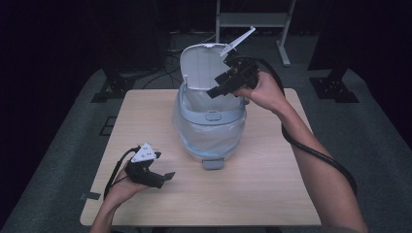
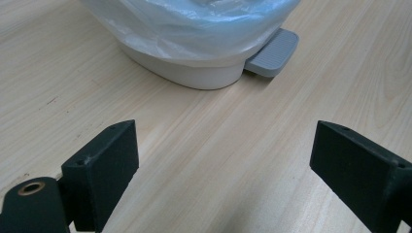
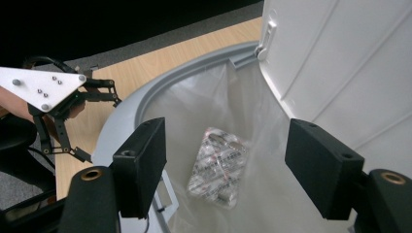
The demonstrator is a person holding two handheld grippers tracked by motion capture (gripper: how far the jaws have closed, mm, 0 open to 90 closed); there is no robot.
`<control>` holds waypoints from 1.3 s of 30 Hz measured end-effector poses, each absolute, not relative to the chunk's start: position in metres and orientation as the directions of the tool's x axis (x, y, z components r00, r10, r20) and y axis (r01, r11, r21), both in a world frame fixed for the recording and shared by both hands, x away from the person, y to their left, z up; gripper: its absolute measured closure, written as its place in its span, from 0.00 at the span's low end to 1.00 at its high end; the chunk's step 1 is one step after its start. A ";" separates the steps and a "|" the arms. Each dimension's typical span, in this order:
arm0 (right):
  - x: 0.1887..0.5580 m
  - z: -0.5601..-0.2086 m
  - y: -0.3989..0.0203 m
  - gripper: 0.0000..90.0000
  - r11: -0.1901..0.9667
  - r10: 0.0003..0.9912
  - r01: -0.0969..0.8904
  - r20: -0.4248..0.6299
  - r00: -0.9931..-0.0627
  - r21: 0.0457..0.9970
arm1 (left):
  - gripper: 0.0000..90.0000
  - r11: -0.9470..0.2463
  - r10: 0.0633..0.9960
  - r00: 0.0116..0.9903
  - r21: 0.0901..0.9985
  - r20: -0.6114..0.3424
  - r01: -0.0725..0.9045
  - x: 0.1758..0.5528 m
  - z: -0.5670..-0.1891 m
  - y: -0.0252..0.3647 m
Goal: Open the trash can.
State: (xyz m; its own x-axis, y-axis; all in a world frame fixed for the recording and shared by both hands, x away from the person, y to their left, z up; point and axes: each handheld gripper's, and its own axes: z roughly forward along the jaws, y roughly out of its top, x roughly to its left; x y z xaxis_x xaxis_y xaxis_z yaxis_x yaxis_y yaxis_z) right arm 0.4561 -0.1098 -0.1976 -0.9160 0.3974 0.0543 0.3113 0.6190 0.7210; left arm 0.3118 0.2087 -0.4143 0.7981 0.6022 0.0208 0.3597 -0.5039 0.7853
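Observation:
A small white pedal bin (image 1: 210, 127) lined with a clear plastic bag stands at the table's middle, its lid (image 1: 201, 65) raised. My right gripper (image 1: 221, 86) hovers over the bin's mouth, jaws wide open with nothing between them. In the right gripper view (image 3: 226, 170), a crumpled clear wrapper (image 3: 218, 166) lies at the bottom of the bag, below the jaws. My left gripper (image 1: 163, 178) rests low over the table's front left, open and empty. The left gripper view (image 2: 223, 160) looks across bare wood toward the bin's base (image 2: 194, 68) and grey pedal (image 2: 273, 52).
The wooden table (image 1: 272, 184) has free room in front of and beside the bin. The grey pedal (image 1: 213, 163) juts toward the person. A metal stand (image 1: 255, 20) and dark equipment stand on the floor beyond the far edge.

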 end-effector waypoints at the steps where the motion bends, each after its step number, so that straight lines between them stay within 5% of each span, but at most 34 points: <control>1: 0.456 -0.198 -0.111 0.34 0.618 0.401 0.314 0.055 -0.915 0.720 | 0.10 -0.504 0.603 0.798 0.785 0.021 0.360 0.312 -0.414 0.209; 9: 0.455 -0.203 -0.126 0.41 0.604 0.414 0.329 0.066 -0.908 0.726 | 0.10 -0.501 0.605 0.796 0.784 0.015 0.366 0.313 -0.415 0.209; 28: 0.455 -0.207 -0.171 0.78 0.550 0.424 0.365 0.126 -0.897 0.751 | 0.10 -0.492 0.613 0.790 0.784 0.004 0.378 0.313 -0.418 0.214; 30: 0.454 -0.207 -0.173 0.89 0.545 0.425 0.345 0.103 -0.899 0.764 | 0.10 -0.491 0.613 0.790 0.784 0.003 0.378 0.312 -0.418 0.214; 39: 0.457 -0.207 -0.182 0.99 0.549 0.436 0.359 0.107 -0.893 0.755 | 0.10 -0.492 0.614 0.789 0.782 0.000 0.383 0.312 -0.420 0.214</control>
